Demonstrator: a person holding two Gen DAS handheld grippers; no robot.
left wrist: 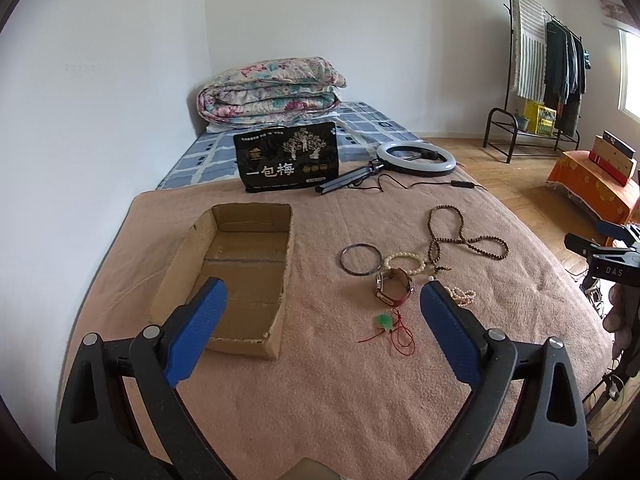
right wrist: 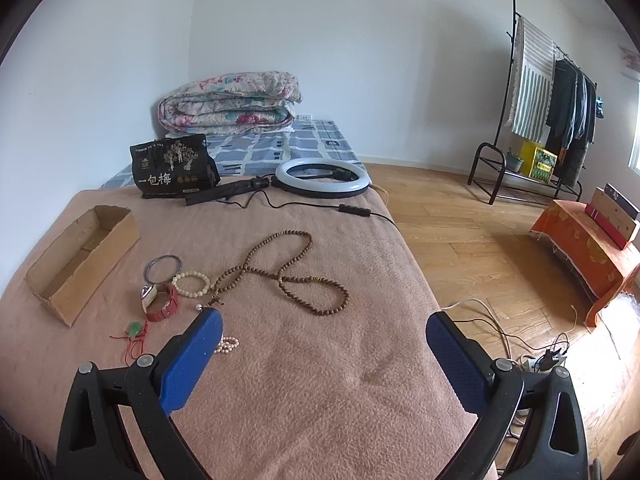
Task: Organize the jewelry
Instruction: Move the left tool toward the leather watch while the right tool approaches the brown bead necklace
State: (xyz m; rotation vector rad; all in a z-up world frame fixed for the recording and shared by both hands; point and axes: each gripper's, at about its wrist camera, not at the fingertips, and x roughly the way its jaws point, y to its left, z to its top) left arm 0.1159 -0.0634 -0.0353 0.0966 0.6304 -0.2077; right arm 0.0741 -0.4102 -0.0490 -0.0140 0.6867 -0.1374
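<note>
Six pieces of jewelry lie on the pink-brown blanket [left wrist: 320, 400], all out of the cardboard box [left wrist: 236, 276]. Seen from the left wrist camera, the red watch [left wrist: 394, 287] sits in the middle of the group. At 11 o'clock from the watch is a thin dark bangle [left wrist: 361, 259], and at 12 o'clock, touching the watch, is a cream bead bracelet [left wrist: 405, 263]. At 1 o'clock a long string of brown beads [left wrist: 466, 236] curls in loops. At 3 o'clock a small pile of white pearls [left wrist: 464, 296] peeks out from behind one blue finger. At 6 o'clock lies a green charm on a red string [left wrist: 386, 325]. The box is open on top, has nothing inside that can be seen, and sits at 9 o'clock from the watch, well apart from it. Far back at 12 o'clock stand a black bag with white writing [left wrist: 287, 162], a ring light [left wrist: 416, 159] with its black cord, and a folded flower quilt [left wrist: 272, 94]. A clothes rack [left wrist: 548, 64] stands on the wood floor at 2 o'clock. The left gripper [left wrist: 322, 300] hangs over the blanket with its blue fingers spread wide, holding nothing. The right gripper [right wrist: 324, 330] is spread wide too, above the blanket's near edge, and holds nothing.
</note>
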